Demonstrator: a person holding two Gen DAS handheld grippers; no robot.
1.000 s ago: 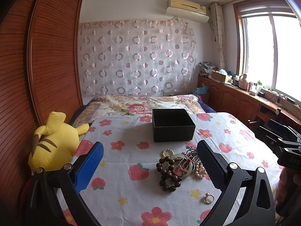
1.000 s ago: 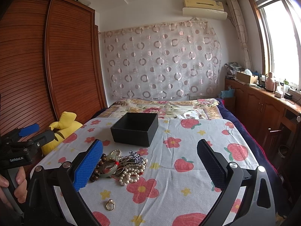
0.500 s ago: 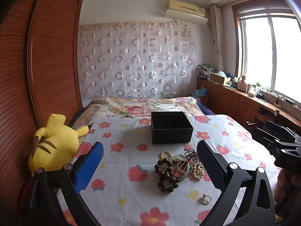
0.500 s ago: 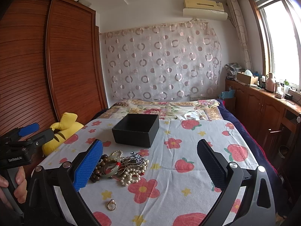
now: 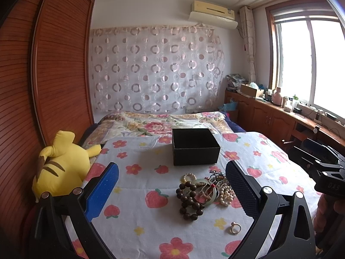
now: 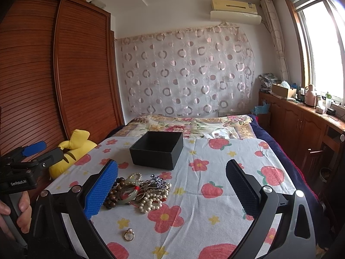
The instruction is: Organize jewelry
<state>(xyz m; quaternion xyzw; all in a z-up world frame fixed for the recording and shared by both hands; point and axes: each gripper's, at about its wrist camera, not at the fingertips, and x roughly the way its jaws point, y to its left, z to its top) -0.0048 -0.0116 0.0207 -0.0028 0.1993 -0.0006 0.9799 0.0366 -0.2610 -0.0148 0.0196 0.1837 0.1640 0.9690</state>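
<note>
Left gripper (image 5: 172,191) fingers wide, right gripper (image 6: 172,191) likewise, seemingly empty

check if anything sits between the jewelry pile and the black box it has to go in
Nothing visible does. Only bare flowered cloth lies between the jewelry pile and the open black box just behind it. The gold ring lies apart on the near side.
</note>
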